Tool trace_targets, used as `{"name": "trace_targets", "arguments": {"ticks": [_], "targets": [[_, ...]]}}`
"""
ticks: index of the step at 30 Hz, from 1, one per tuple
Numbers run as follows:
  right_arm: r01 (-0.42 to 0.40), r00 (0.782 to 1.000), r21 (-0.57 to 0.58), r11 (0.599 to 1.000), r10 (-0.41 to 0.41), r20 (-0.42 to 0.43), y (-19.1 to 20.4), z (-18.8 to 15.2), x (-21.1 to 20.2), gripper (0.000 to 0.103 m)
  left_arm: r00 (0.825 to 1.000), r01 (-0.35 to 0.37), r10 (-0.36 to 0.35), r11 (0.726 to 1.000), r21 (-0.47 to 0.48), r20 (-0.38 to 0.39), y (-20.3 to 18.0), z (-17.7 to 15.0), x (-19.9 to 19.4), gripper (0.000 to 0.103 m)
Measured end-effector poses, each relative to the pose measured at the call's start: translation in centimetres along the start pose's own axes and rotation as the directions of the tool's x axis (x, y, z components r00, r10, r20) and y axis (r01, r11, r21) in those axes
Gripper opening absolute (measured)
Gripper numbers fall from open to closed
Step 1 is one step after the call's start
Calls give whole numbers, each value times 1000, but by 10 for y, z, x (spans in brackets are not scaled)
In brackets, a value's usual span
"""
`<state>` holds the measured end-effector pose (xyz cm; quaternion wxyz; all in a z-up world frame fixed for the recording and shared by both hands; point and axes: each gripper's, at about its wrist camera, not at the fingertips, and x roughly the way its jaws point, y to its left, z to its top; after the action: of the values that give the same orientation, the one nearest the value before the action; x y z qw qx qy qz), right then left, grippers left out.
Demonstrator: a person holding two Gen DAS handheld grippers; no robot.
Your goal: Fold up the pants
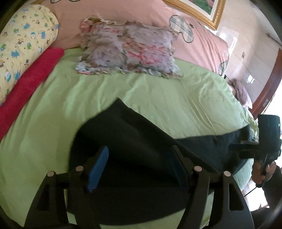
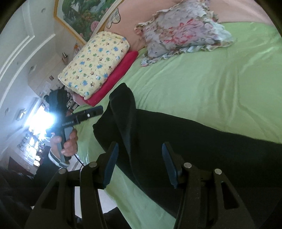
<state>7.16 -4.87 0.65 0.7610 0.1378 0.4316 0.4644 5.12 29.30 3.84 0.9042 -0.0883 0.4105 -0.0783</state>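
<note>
Dark pants (image 1: 141, 141) lie on the green bed sheet (image 1: 52, 123); in the right wrist view the pants (image 2: 176, 133) stretch to the right, with one end raised in a fold at the upper left. My left gripper (image 1: 139, 158) is open, its blue-padded fingers (image 1: 98, 169) spread over the pants. My right gripper (image 2: 139, 158) is open above the pants near the bed's front edge. The right gripper also shows at the far right of the left wrist view (image 1: 246, 146), and the left gripper shows at the left of the right wrist view (image 2: 95, 111).
A floral ruffled pillow (image 1: 126, 47) lies at the head of the bed. A yellow patterned folded quilt (image 1: 23, 45) rests on a red blanket (image 1: 30, 82) at the left side. A pink headboard cover (image 1: 141, 14) and a framed picture (image 2: 84, 15) are behind.
</note>
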Motion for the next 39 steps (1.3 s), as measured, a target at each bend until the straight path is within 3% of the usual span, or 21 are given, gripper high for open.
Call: {"name": "trace_targets", "arguments": {"ticks": [11,21,24,26,27,28,29,31,39], "targets": [[-22,997,-15,1000,20,-78,8,21,56,53,996,30,-31,999,-16,-80,41,59,38,77],[-51,988,-18,999,48,-148,14,25,94,53,964,91,-92,996,-14,-251,55,80,97,77],[-58,986,-12,998,56,-159,15,24,103,53,958,107,-110,994,-29,-265,56,80,106,66],[-65,984,-28,998,59,-167,18,22,108,52,957,111,-109,994,-10,-267,53,76,105,40],[-70,983,-39,997,62,-171,20,21,109,43,960,101,-96,995,3,-262,51,75,104,33],[-83,982,-53,995,72,-175,23,19,111,32,962,94,-86,995,16,-258,48,73,102,17],[-88,982,-63,994,76,-175,26,18,112,27,966,87,-76,996,30,-247,46,72,97,12],[-85,984,-96,992,69,-163,32,17,109,8,976,79,-69,996,42,-209,44,71,83,8],[-72,996,-202,977,60,-68,62,19,83,7,997,67,-63,995,68,-48,32,53,6,4]]}}
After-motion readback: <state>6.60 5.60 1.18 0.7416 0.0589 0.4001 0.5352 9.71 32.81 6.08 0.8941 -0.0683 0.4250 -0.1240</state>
